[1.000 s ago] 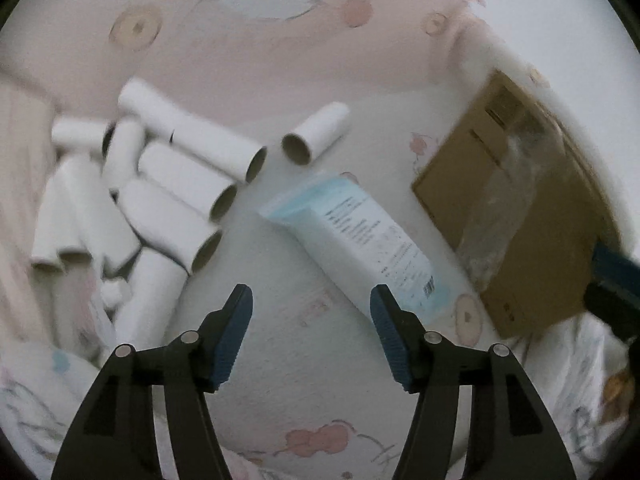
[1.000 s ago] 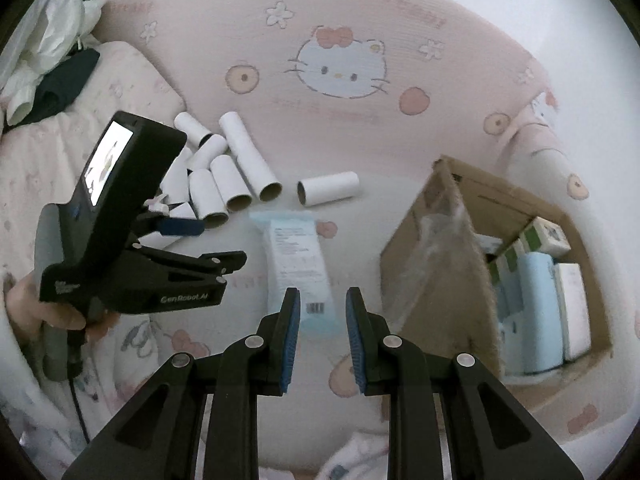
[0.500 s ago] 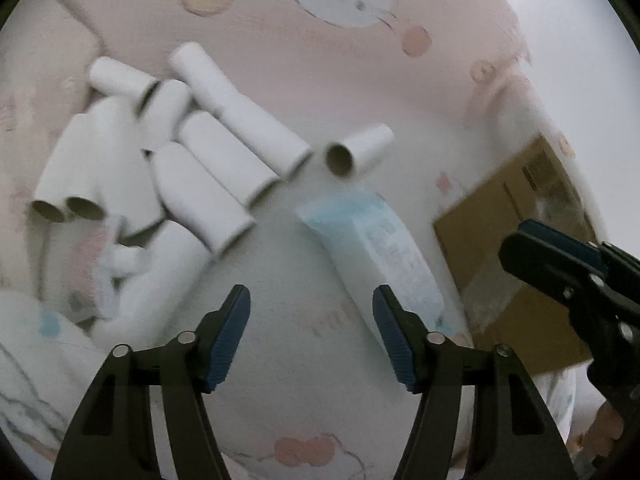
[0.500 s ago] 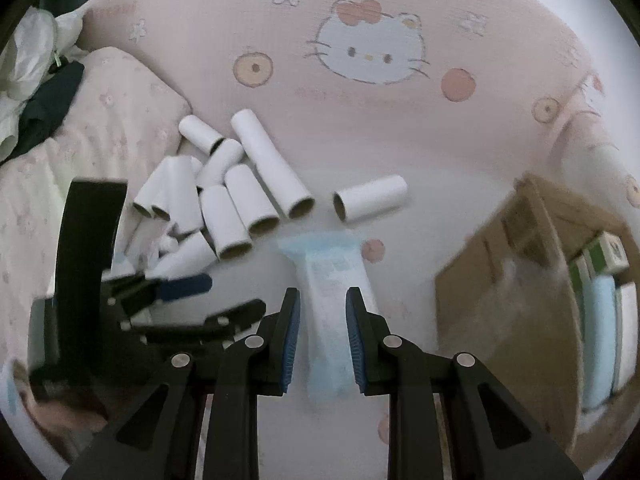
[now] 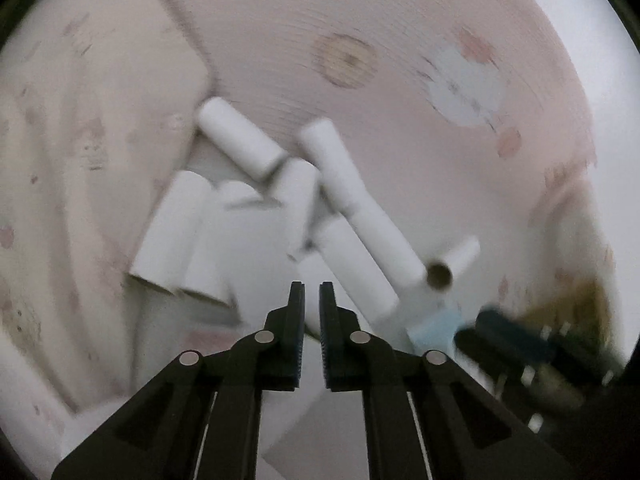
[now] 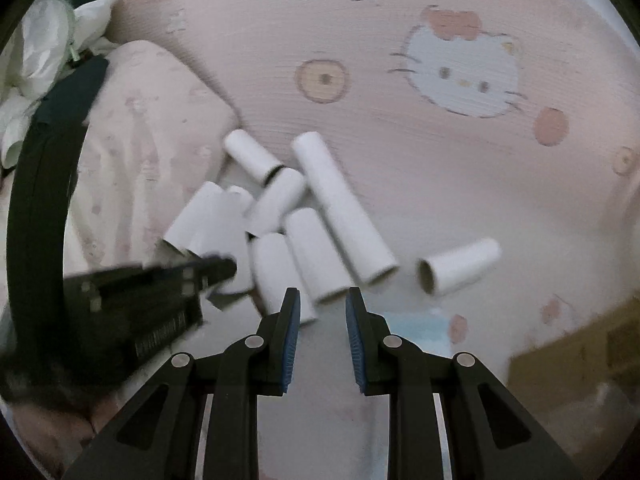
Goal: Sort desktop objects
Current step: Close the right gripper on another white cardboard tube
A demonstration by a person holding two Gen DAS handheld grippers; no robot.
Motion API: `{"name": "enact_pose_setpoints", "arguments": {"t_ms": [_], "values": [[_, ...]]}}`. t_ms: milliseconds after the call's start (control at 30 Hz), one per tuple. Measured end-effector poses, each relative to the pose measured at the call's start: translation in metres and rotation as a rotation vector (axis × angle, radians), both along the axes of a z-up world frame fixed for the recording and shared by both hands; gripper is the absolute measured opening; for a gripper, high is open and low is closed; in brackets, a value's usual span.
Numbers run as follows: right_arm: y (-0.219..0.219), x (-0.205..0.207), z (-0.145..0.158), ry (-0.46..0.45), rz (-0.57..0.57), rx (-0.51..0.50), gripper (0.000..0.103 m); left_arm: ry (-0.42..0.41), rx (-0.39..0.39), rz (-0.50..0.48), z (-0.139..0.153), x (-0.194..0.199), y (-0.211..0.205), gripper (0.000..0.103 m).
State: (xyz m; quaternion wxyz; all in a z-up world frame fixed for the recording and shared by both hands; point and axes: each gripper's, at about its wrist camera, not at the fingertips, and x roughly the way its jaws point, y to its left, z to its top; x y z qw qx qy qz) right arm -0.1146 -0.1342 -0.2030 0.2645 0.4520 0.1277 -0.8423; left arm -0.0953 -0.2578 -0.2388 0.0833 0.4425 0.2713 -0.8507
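Observation:
Several white cardboard tubes [image 6: 312,216] lie in a pile on the pink Hello Kitty sheet; the pile also shows, blurred, in the left wrist view [image 5: 280,216]. One tube [image 6: 458,266] lies apart to the right. A light-blue packet [image 6: 416,326] lies just beyond my right gripper [image 6: 319,300], which is partly open and empty. My left gripper [image 5: 311,292] has its jaws nearly together, with nothing seen between them, over the near edge of the pile. It shows from the side in the right wrist view [image 6: 216,270].
A brown cardboard box [image 6: 580,356] stands at the right. A pink pillow [image 6: 152,112] lies left of the tubes. White plastic bags [image 6: 44,44] sit at the far left. The right gripper body [image 5: 516,344] shows at the left view's lower right.
My left gripper has closed from wide open to nearly shut and swung left over the tube pile. My right gripper has opened a little and moved left, toward the tubes.

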Motion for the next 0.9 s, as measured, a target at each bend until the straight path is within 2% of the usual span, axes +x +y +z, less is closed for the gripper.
{"name": "enact_pose_setpoints", "arguments": {"t_ms": [67,133,167,300,333,467,633,733,767,900], "values": [[-0.01,-0.004,-0.004,-0.022,0.035,-0.032,0.02,0.021,0.08,0.081,-0.005,0.002,-0.025,0.044],[-0.021,-0.009,-0.01,-0.065,0.069,-0.069,0.021,0.112,0.215,0.173,-0.014,0.015,-0.048,0.057],[-0.024,-0.011,-0.013,-0.08,0.079,-0.081,0.023,0.128,0.267,0.213,-0.019,0.022,-0.055,0.06],[-0.042,-0.019,-0.027,-0.097,0.097,-0.11,0.054,0.12,0.316,0.268,-0.03,0.023,-0.063,0.06],[-0.044,-0.019,-0.029,-0.091,0.102,-0.12,0.058,0.12,0.33,0.263,-0.032,0.02,-0.063,0.06],[-0.056,-0.028,-0.041,-0.11,0.121,-0.131,0.058,0.113,0.368,0.214,-0.04,0.008,-0.056,0.06],[-0.07,-0.037,-0.052,-0.116,0.144,-0.144,0.058,0.11,0.348,0.203,-0.041,-0.005,-0.055,0.06],[-0.078,-0.044,-0.061,-0.152,0.155,-0.134,0.058,0.084,0.318,0.208,-0.044,-0.015,-0.053,0.06],[-0.079,-0.046,-0.063,-0.159,0.158,-0.141,0.058,0.081,0.316,0.208,-0.044,-0.017,-0.053,0.056],[-0.081,-0.051,-0.069,-0.173,0.15,-0.164,0.058,0.093,0.328,0.198,-0.046,-0.02,-0.052,0.055]]}}
